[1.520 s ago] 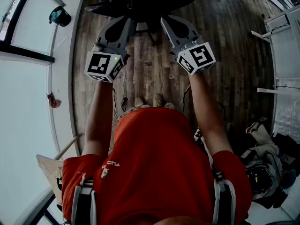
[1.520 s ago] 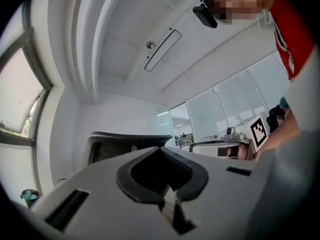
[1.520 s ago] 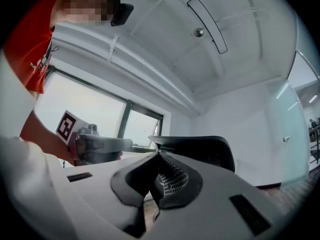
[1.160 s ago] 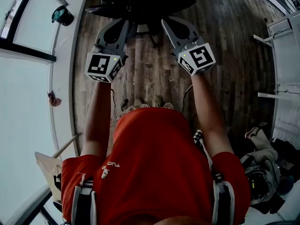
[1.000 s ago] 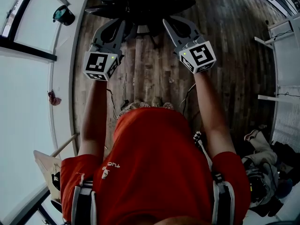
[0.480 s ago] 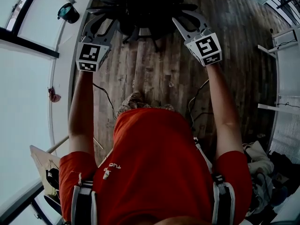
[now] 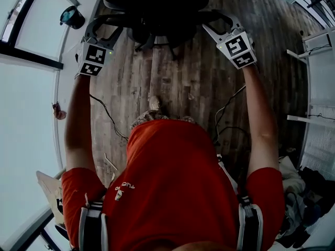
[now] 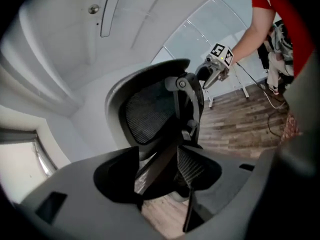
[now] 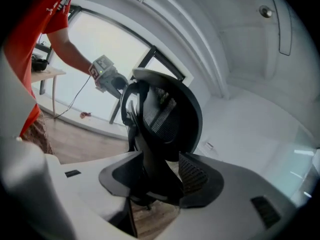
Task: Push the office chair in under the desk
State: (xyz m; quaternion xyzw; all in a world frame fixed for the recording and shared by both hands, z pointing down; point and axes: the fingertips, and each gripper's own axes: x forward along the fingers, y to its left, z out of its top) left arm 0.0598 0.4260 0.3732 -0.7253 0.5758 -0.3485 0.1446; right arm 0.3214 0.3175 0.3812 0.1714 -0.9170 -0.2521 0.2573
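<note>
A black mesh-backed office chair (image 7: 159, 9) stands on the wood floor at the top of the head view. My left gripper (image 7: 102, 30) is at the chair's left side and my right gripper (image 7: 220, 22) at its right side, both by the armrests. Both sets of jaws are opening. In the left gripper view the jaws (image 8: 165, 179) stand wide, with a dark chair bar between them and the backrest (image 8: 150, 111) beyond. The right gripper view shows its jaws (image 9: 160, 179) spread around the chair's back post (image 9: 150, 149). The pads do not press on the chair.
A white surface (image 7: 31, 114) runs along the left, with a dark round object (image 7: 70, 17) on it. White furniture (image 7: 319, 77) stands at the right. Clothes and bags (image 7: 309, 192) lie at the lower right. Cables (image 7: 222, 114) trail across the floor.
Both grippers have moved forward and apart, from the middle of the chair's back to its two sides. Their jaws have gone from shut to wide.
</note>
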